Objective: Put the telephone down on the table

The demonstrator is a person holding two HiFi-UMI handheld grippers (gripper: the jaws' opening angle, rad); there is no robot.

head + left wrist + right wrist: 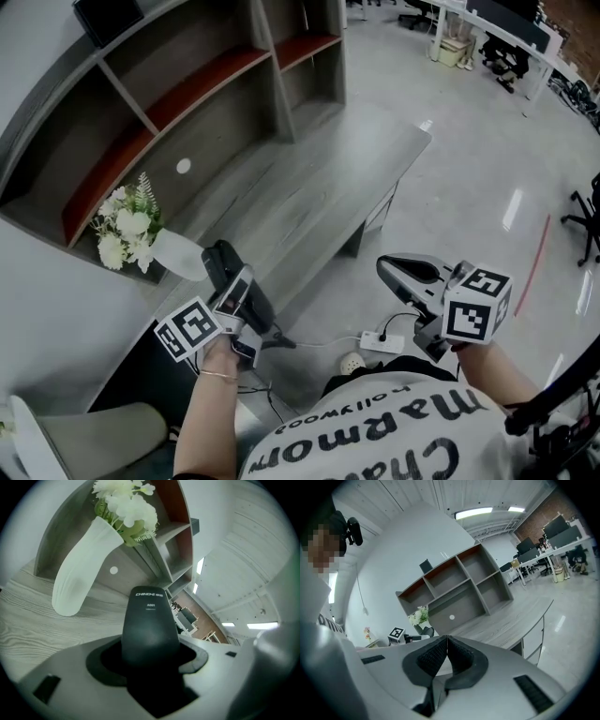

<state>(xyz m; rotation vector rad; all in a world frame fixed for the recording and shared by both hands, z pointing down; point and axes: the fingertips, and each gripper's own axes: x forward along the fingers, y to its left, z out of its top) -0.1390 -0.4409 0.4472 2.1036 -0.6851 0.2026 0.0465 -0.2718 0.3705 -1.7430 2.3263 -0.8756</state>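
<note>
A black telephone handset (222,262) is clamped in my left gripper (236,292), held just above the near left end of the grey wooden table (309,197). In the left gripper view the telephone (149,625) stands straight up between the jaws of the left gripper (150,663), its top end pointing toward the white vase (79,571). My right gripper (401,273) hangs off the table's right side over the floor. Its jaws meet with nothing between them, as the right gripper view shows for the right gripper (446,641).
The white vase (178,255) with white flowers (127,225) lies tilted right beside the telephone. A grey shelf unit (187,84) stands along the table's far side. A white power strip (382,342) and cable lie on the floor by my legs.
</note>
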